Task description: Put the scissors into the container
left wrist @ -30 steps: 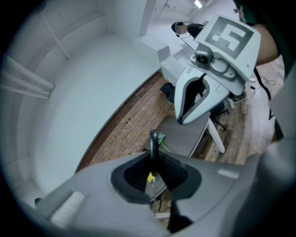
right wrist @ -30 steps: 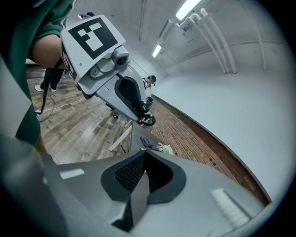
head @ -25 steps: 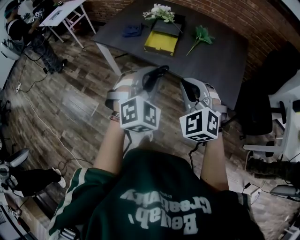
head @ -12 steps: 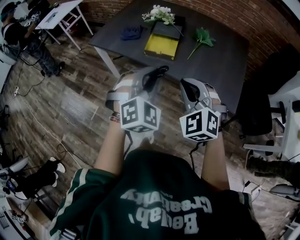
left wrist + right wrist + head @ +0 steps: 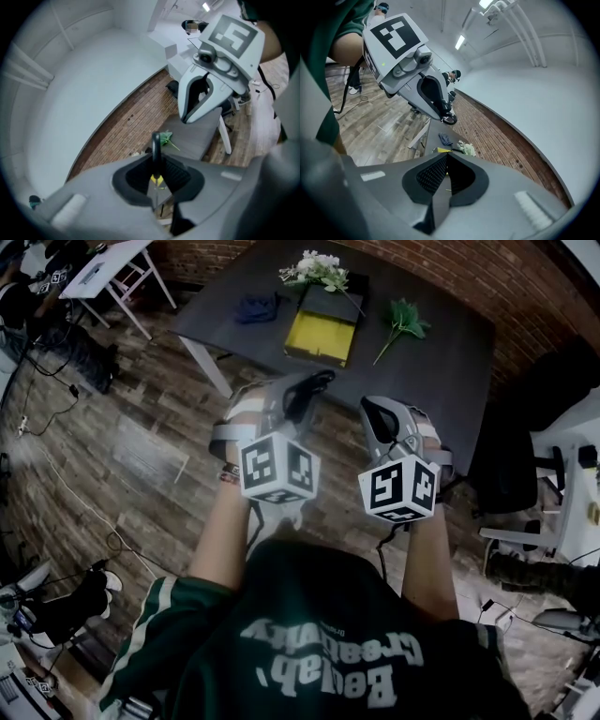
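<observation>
While the right tongs [image 5: 445, 157] sit pressed together, the left tongs [image 5: 155, 164] pinch a thin black object [image 5: 155, 144].

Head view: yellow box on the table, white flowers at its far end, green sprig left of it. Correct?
No. The head view shows the green sprig right of the yellow box, not left. The white flowers and table are as stated.

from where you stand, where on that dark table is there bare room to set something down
Free: the table right of the green sprig, and the near strip before the yellow container. Crowded: far left, with white flowers and blue cloth.
</observation>
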The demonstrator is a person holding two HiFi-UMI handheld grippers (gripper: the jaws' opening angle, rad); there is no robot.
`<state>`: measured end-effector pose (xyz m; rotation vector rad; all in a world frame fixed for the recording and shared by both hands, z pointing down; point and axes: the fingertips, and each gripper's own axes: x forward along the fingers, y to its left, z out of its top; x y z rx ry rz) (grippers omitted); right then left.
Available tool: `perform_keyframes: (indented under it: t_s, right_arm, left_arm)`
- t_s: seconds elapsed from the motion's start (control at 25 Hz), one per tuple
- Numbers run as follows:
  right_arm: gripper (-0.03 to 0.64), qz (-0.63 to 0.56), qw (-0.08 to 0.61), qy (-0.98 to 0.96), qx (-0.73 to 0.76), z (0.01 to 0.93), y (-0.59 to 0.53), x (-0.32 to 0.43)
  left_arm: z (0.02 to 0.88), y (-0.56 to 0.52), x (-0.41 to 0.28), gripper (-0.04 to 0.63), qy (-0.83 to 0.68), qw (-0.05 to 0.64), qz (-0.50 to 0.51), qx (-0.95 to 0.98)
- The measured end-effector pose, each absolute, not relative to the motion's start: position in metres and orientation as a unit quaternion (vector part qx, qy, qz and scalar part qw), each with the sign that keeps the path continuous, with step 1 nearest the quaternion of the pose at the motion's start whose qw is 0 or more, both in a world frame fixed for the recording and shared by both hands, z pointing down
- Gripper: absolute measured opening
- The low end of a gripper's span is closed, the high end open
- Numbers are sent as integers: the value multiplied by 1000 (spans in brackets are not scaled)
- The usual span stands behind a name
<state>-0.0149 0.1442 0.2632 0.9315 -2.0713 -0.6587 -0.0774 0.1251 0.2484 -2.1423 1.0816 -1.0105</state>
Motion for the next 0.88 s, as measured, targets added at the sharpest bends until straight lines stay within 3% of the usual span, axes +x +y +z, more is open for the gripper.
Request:
perform_keyframes:
  t_s: [0.88]
  right_arm:
    - [6, -236, 368, -818, 375, 263, 42, -48]
  left_arm:
    - [257, 17, -105, 49, 379, 263, -383, -800]
